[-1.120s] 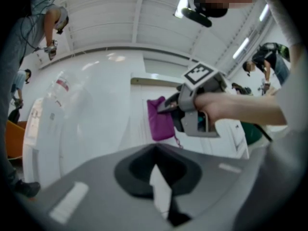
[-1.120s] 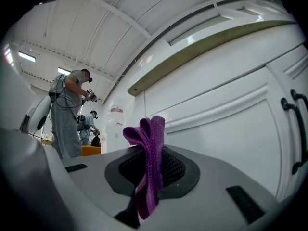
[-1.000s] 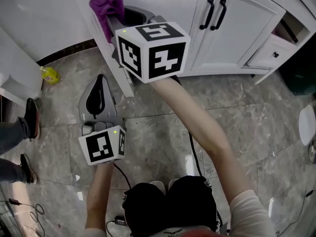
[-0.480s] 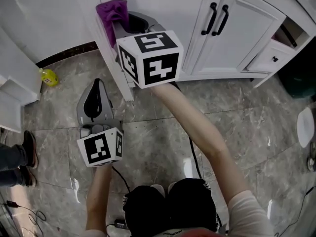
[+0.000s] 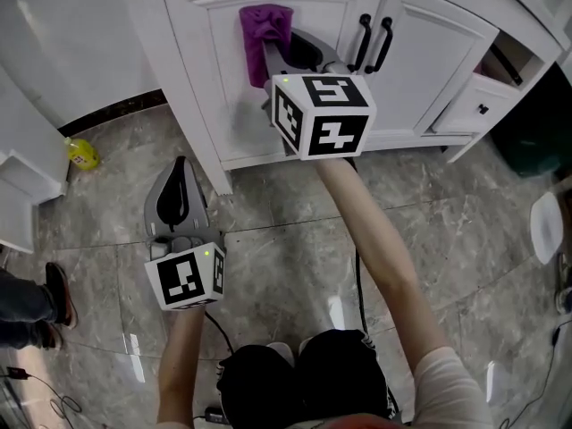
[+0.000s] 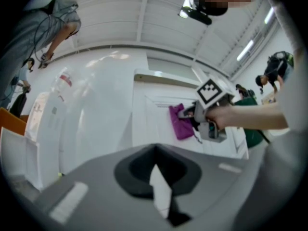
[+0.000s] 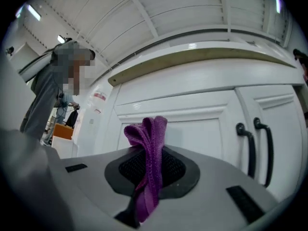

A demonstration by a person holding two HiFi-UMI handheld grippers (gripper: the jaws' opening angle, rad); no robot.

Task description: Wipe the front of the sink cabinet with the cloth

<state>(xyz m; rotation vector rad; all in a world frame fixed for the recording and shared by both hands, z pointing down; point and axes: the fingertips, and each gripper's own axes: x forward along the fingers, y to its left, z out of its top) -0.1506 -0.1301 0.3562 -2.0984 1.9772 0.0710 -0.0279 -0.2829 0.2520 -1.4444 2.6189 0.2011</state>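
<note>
A purple cloth (image 5: 265, 27) is bunched against the left door of the white sink cabinet (image 5: 219, 79), with my right gripper (image 5: 273, 50) shut on it. In the right gripper view the cloth (image 7: 148, 153) stands up between the jaws in front of the door panel (image 7: 202, 129). My left gripper (image 5: 180, 170) hangs low over the marble floor, left of the cabinet's corner, shut with nothing in it. The left gripper view shows its jaws together (image 6: 156, 177) and, farther off, the cloth (image 6: 181, 124) and the right gripper (image 6: 209, 119) at the door.
Two black door handles (image 5: 374, 32) sit right of the cloth. A drawer (image 5: 487, 83) stands open at the far right. A yellow object (image 5: 80, 153) lies on the floor by the wall. Another person's shoes (image 5: 49, 298) are at the left edge.
My right gripper has carried the cloth rightward, from the cabinet's left edge onto the door panel. The left gripper has barely moved. The person at the left has stepped back.
</note>
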